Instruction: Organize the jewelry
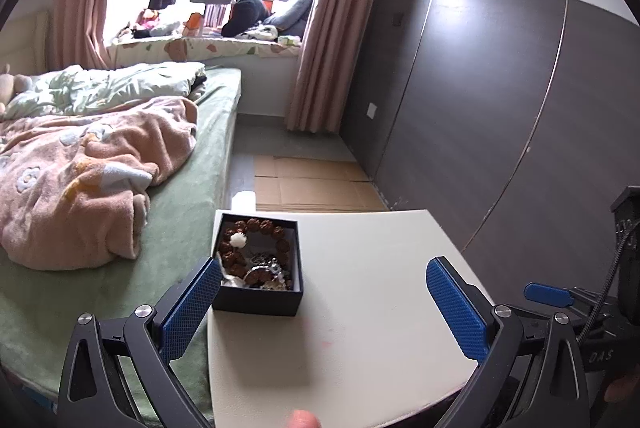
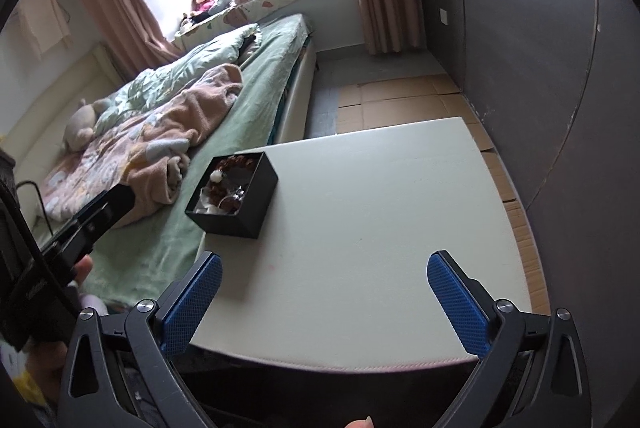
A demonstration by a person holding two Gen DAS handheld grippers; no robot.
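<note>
Left tongs (image 1: 324, 294) spread wide, nothing between the pads, hovering over white tabletop (image 1: 360, 328); right tongs (image 2: 324, 292) likewise wide and empty. Black jewelry box (image 1: 258, 264) open at the tabletop's far left corner beside the bed (image 1: 180, 228), brown bead bracelet (image 1: 256, 228) and other small pieces inside

Small pieces under the beaded bracelet (image 1: 256, 240) in the black box (image 1: 258, 302) blur together.
</note>
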